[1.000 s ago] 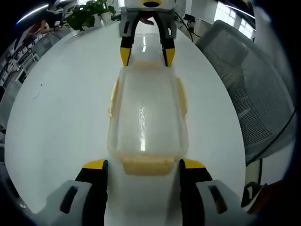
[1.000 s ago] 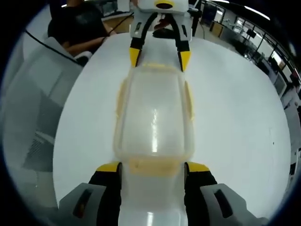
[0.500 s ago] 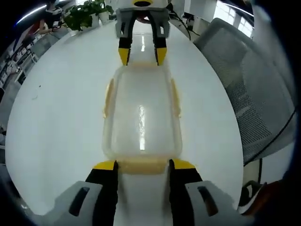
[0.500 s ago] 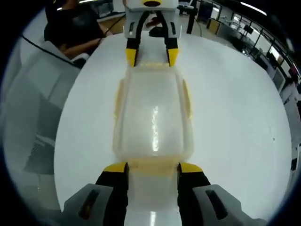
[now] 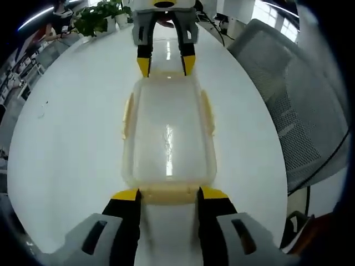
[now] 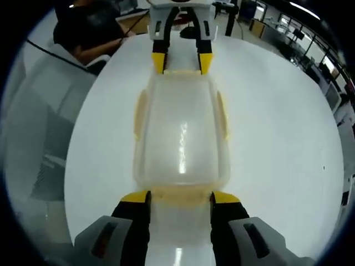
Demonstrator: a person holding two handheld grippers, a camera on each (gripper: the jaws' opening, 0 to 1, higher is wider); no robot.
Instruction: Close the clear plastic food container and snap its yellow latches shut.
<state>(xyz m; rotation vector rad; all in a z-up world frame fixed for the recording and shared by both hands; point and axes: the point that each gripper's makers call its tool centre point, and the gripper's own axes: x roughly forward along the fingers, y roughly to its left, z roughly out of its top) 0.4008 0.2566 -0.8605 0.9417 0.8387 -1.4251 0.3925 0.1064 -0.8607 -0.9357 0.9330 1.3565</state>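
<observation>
The clear plastic food container [image 5: 167, 138] lay on the white tabletop [image 5: 72, 127] with its lid already seated on top, so the closing part of the task looked done. What remained, as far as could be judged, was the latching.

At the container's two short ends, each hand-held gripper straddled a yellow end latch. The left hand-held gripper [image 5: 169, 194] had its yellow-tipped jaws on either side of the near end latch [image 5: 169, 195], touching or just beside it; whether they pinched the latch or merely bracketed it could not be told. At the container's far end in that view, the right hand-held gripper [image 5: 166, 65] stood the same way. In the right gripper view, the right hand-held gripper [image 6: 179, 197] bracketed its own end latch [image 6: 179, 195], again with jaws partly spread and its grip uncertain.

Along the container's long sides, the side latches [image 5: 128, 113] flared outward from the wall and looked not yet snapped. Whether the end latches were fully seated was unclear.
</observation>
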